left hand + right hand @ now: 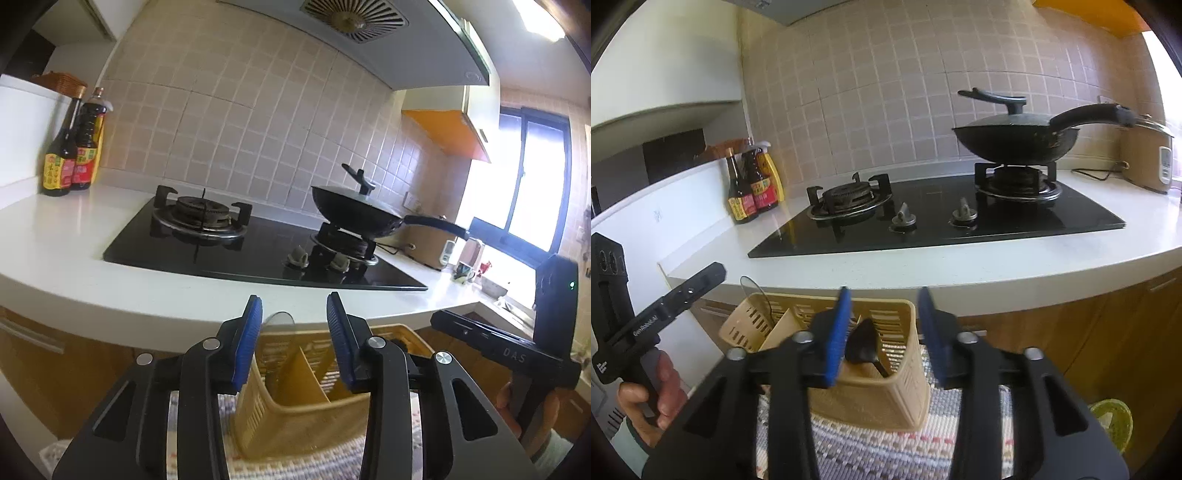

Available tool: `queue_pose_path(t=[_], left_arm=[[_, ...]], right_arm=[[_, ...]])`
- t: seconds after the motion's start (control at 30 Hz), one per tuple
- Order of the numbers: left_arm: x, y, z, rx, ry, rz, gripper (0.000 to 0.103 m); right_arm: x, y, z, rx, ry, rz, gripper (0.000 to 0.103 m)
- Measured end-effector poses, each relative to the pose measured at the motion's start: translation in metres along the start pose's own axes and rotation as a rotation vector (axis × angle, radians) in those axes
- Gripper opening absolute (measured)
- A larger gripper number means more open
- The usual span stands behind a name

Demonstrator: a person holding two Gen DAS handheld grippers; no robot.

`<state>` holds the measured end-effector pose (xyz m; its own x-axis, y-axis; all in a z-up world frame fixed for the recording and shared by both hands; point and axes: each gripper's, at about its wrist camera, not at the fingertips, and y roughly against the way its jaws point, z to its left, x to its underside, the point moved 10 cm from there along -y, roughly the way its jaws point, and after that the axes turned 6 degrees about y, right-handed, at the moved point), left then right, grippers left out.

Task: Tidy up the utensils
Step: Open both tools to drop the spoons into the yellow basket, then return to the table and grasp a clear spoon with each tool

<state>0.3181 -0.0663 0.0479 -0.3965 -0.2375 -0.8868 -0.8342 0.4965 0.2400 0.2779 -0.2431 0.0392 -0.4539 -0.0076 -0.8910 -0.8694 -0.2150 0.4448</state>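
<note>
A tan slotted utensil caddy (295, 413) with dividers stands on a woven mat, also in the right wrist view (871, 398). A clear utensil (280, 319) stands in its left compartment, also in the right wrist view (757, 295). A black spoon (864, 343) leans in its right compartment. My left gripper (295, 325) is open and empty above the caddy. My right gripper (886, 328) is open and empty above the caddy's right side. Each gripper shows at the edge of the other's view.
A white counter (923, 273) holds a black gas hob (934, 218) with a lidded black wok (1015, 136) on the right burner. Sauce bottles (753, 184) stand at the left, a rice cooker (1148, 158) at the right. A woven mat (886, 450) lies under the caddy.
</note>
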Motion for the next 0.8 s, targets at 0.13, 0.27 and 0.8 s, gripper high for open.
queue_pose_path(t=[0.13,0.27,0.8], left_arm=[[-0.003,0.025,-0.005,0.003,0.010,0.019,0.035],[0.003,0.048,-0.010,0.004,0.008,0.053,0.036],[0.139,0.091,0.037,-0.233,-0.030,0.548,0.037]], right_arm=[[0.006,0.018,0.006,0.015,0.009,0.041,0.038],[0.021,0.033,0.013,0.027,0.019,0.106,0.041],[0.199,0.047,0.076,-0.138,-0.036,0.762,0.041]])
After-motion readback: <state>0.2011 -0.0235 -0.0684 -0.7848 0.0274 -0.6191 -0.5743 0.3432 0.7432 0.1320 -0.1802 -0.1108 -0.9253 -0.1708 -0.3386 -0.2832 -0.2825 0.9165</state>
